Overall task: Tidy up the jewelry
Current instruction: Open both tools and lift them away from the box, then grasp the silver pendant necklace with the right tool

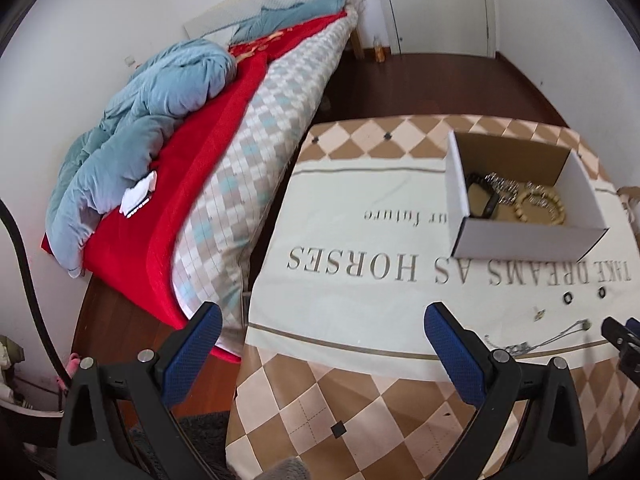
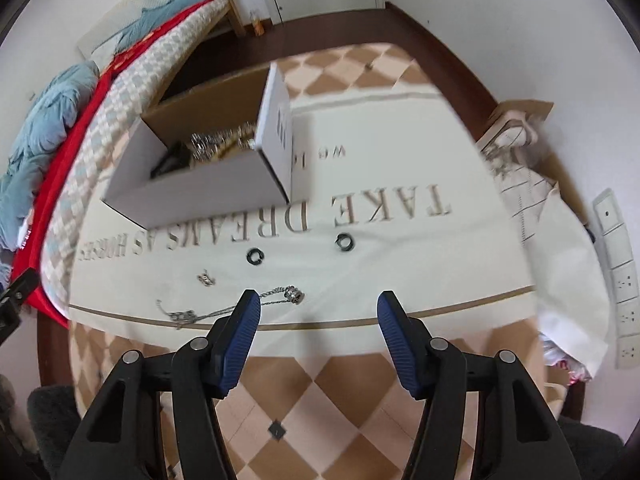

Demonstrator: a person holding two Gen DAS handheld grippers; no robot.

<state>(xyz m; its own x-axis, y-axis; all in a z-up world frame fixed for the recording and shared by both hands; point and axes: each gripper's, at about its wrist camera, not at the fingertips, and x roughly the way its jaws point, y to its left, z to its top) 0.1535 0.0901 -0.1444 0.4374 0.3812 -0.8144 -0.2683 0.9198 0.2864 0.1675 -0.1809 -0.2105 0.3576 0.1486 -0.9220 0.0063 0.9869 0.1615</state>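
A white cardboard box (image 1: 524,236) stands on the cloth-covered table (image 1: 360,208) and holds a beaded bracelet (image 1: 540,208), a dark band (image 1: 486,200) and silver chains. It also shows in the right wrist view (image 2: 200,188). Loose on the cloth lie two dark rings (image 2: 255,257) (image 2: 345,242), a small silver earring (image 2: 206,279) and a silver chain necklace with a bead pendant (image 2: 294,295). My right gripper (image 2: 318,312) is open and empty, just short of the necklace. My left gripper (image 1: 322,324) is open and empty over the table's left edge.
A bed (image 1: 248,120) with a red blanket and a blue quilt stands left of the table. A white cloth and a cardboard piece (image 2: 520,120) lie at the table's right. Wall sockets (image 2: 624,280) are at the far right. Dark wood floor lies beyond.
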